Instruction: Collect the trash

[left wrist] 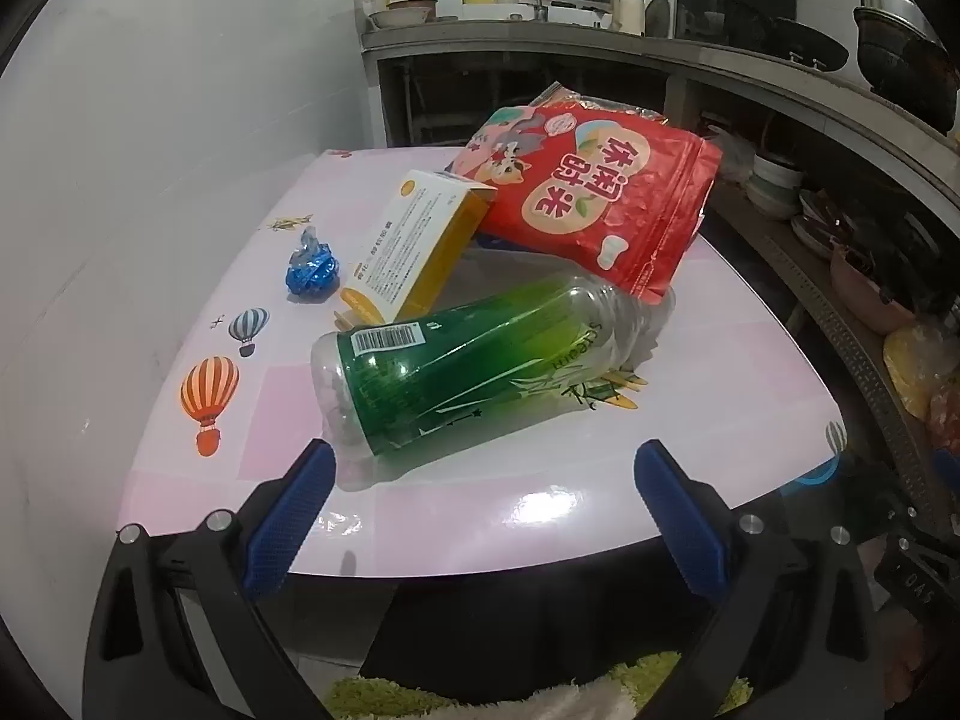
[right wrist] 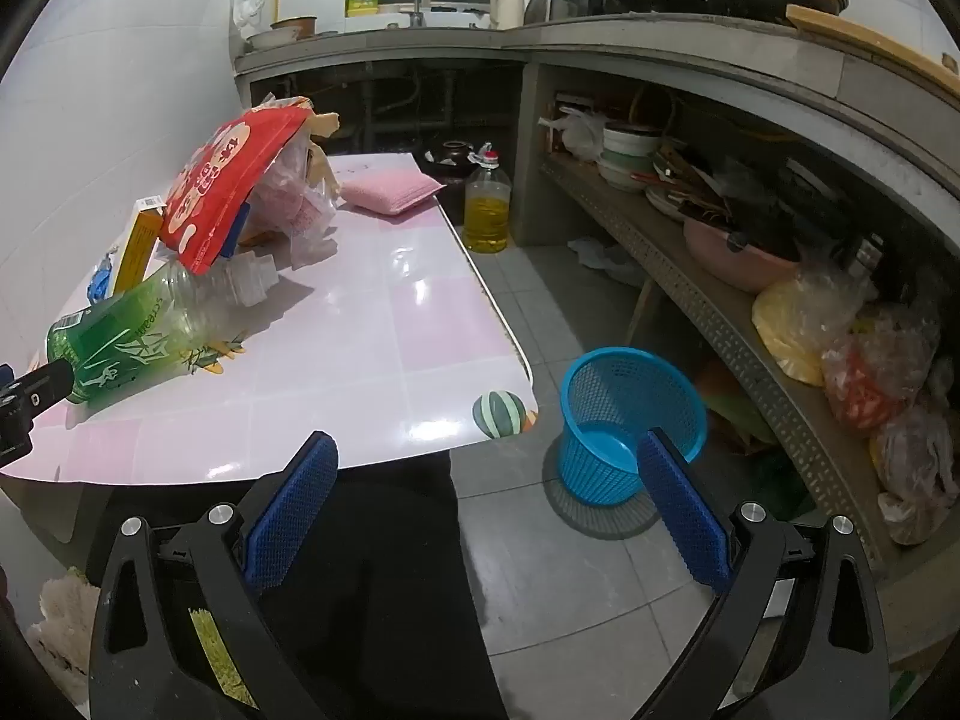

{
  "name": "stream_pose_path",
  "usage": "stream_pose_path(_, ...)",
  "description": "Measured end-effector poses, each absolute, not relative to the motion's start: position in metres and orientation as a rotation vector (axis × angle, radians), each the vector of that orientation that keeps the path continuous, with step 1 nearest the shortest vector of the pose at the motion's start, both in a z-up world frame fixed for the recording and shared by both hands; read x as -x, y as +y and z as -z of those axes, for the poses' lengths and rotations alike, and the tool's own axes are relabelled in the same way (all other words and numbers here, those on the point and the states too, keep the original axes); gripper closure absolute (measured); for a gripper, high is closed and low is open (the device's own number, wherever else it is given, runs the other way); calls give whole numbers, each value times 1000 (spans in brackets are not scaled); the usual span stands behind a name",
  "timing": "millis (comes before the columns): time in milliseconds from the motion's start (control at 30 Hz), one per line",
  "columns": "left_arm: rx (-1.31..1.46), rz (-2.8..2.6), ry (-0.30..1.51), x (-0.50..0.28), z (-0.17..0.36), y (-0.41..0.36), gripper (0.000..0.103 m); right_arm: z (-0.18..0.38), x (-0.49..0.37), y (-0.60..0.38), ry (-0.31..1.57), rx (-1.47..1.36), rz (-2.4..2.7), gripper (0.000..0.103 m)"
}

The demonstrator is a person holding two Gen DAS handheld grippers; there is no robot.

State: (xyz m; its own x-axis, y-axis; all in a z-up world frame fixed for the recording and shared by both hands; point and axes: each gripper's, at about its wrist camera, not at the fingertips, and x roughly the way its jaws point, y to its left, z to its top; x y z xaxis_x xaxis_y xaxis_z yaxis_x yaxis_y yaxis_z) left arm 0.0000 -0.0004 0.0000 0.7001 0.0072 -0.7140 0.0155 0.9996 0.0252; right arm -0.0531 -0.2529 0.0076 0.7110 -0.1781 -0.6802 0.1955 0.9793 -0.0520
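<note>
Bottle of clear crushed plastic with green label (left wrist: 480, 366), lying sideways on pink glossy worktop (left wrist: 540, 480), under red foil snack bag (left wrist: 600, 204). Probably light, slick, yielding; best gripped mid-body. Left tongs (left wrist: 480, 468) spread apart, just short of it. Right tongs (right wrist: 486, 462) likewise apart, empty. Blue mesh plastic basket (right wrist: 630, 384) on floor, nothing inside.

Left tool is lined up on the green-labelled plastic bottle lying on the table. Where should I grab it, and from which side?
Grip the green-labelled plastic bottle across its labelled body near the base end, coming in from the near table edge with the open left tool. The bottle lies on its side with its base towards you, and its neck end is tucked under the red snack bag, so the near half is the free part.
</note>
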Motion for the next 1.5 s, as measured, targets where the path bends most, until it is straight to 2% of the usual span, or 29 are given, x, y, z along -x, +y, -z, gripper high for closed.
stream_pose_path(1500,-68,-6,806,-4,4,0,5,-10,54,-255,752,-27,206,8)
